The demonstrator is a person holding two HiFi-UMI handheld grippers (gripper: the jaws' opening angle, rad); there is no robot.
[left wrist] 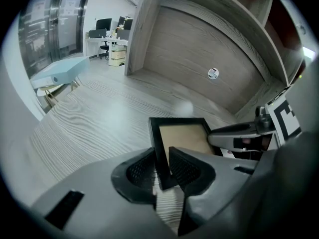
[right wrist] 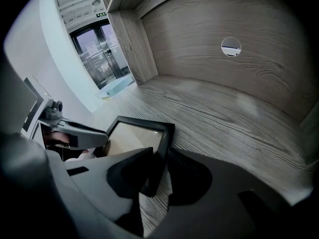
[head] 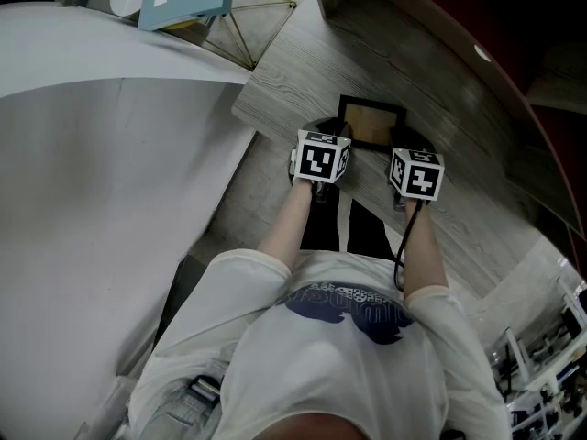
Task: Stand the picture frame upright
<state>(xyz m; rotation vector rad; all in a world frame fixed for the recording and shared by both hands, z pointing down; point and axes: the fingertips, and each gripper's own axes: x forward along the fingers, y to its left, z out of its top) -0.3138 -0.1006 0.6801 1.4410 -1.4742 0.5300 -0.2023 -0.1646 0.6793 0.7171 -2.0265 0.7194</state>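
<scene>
Head view: picture frame [head: 371, 125] lies on the surface [head: 293, 53], just ahead of both tips.
Left gripper view: left hand-held gripper [left wrist: 162, 171] pinches its left edge.
Right gripper view: right hand-held gripper [right wrist: 159, 171] pinches its right edge.
Grasp looks done; tilting it upright remains.

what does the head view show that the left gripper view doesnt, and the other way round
Only the head view: the person's white T-shirt and forearms, and the marker cube on the left tool.

Only the left gripper view: that tool's jaws closed on the left edge of the picture frame, a round disc on the back panel, and office desks far off.

Both: the frame, the wood-grain surface, the right tool and the light blue box.
</scene>
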